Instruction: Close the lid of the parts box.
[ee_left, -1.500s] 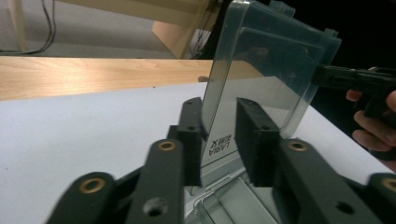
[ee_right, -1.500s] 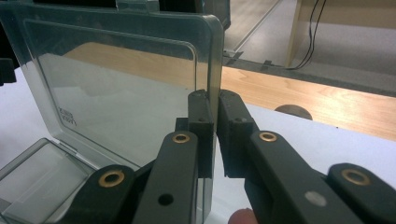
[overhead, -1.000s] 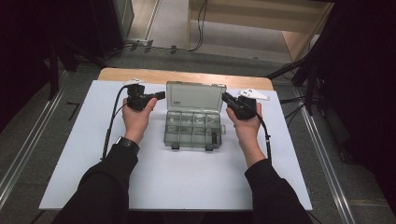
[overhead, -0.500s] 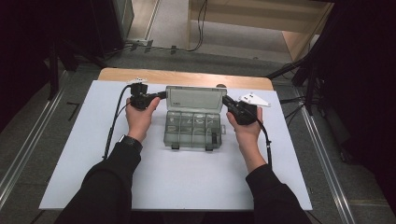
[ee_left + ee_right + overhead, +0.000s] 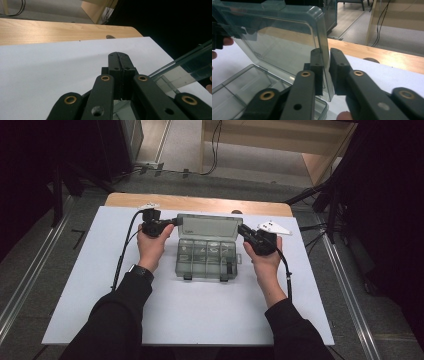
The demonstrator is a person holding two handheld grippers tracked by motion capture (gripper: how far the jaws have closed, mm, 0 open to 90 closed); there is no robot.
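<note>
Contents of the compartments in the organizer box (image 5: 207, 260) are too small to identify in the high view. In the left gripper view, the lid (image 5: 185, 65) is cut off at 3 o'clock. In the right gripper view, the box base (image 5: 249, 85) is cut off at 7 o'clock, and the lid edge hides part of the white mat (image 5: 372, 72).

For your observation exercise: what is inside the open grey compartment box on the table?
The compartment box holds a grid of small cells under its raised lid. Some hold small pieces, too small to identify. A dark item sits at the front right. Its tinted walls hide the rest.
</note>
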